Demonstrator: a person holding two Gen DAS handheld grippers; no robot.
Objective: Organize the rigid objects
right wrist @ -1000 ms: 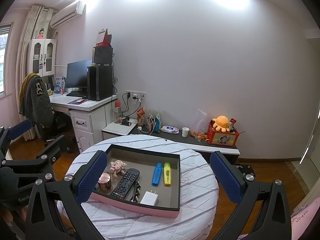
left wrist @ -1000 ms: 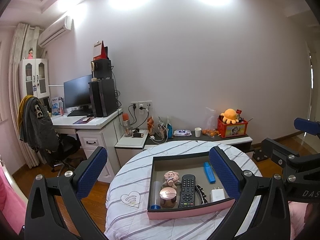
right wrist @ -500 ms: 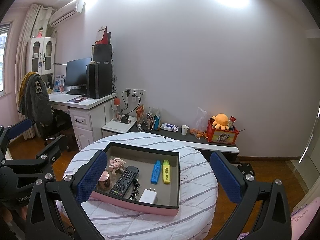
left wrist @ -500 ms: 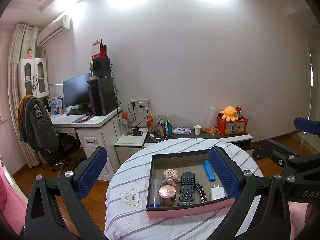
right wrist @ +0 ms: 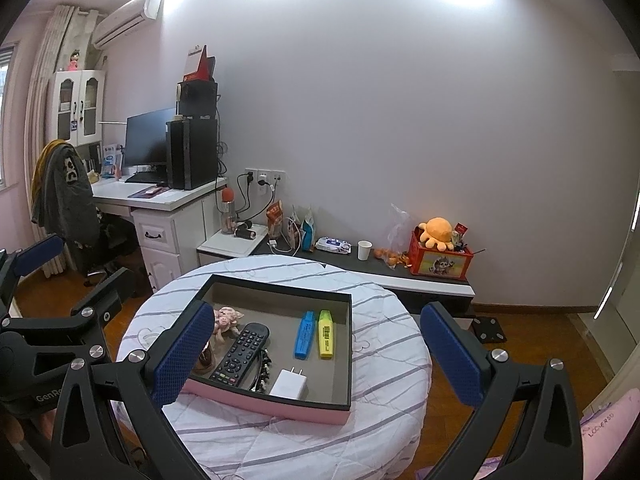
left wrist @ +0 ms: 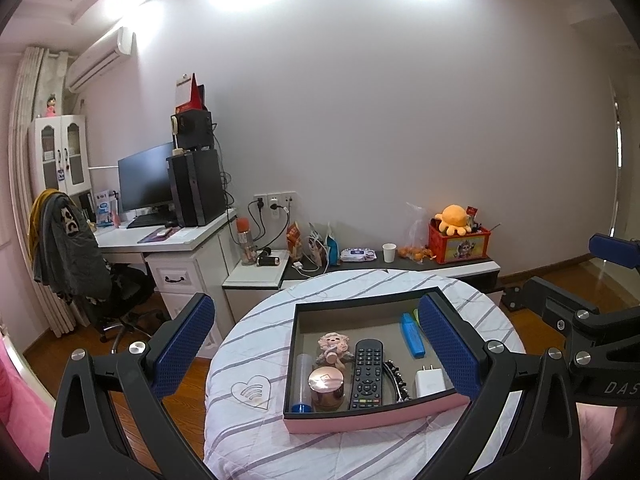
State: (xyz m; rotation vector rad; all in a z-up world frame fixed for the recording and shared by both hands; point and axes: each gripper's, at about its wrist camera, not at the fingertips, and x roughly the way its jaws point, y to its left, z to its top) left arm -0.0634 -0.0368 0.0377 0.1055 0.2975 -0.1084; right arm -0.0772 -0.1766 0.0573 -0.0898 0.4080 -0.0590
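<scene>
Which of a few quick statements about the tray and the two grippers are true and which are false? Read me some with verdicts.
1. The remote control lies inside the tray. True.
2. The right gripper grips the yellow highlighter. False: its jaws are open and hold nothing.
3. The blue highlighter lies beside the yellow one. True.
4. The white charger sits on the tablecloth outside the tray. False: it is inside the tray.
5. The left gripper is open. True.

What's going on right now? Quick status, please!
Left tongs open, empty. Right tongs open, empty. Remote, markers, charger lie in tray. Nothing in the way.
</scene>
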